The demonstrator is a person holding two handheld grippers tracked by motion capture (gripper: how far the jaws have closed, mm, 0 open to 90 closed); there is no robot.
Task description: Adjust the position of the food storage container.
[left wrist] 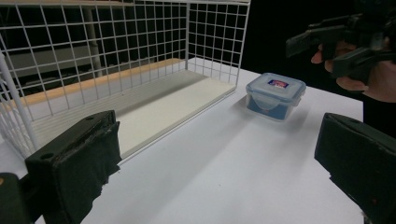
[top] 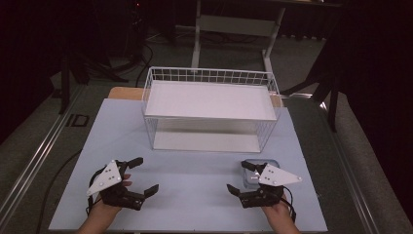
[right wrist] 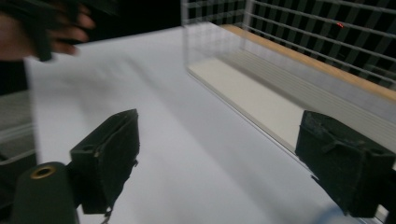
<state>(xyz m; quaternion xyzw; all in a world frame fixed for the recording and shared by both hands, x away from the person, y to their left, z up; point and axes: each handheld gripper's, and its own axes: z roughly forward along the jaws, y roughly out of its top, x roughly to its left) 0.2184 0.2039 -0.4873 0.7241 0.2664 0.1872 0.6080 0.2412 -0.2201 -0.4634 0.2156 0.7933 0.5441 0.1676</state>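
High view first: a white wire basket (top: 209, 109) sits at the far middle of the pale table (top: 195, 195). Left gripper (top: 141, 176) hovers low at the near left, jaws spread wide. Right gripper (top: 239, 178) at the near right, jaws also apart, and a small clear container (top: 251, 179) with a blue lid lies on the table just beside it, partly under its grey plate.

Left gripper view now: both black jaws stand wide apart, nothing between them; the container (left wrist: 275, 95) rests just outside the basket's (left wrist: 116, 56) corner, the other hand's gripper (left wrist: 341, 44) above it.

Right gripper view, blurred: jaws spread, empty, basket (right wrist: 299, 51) ahead to the right.
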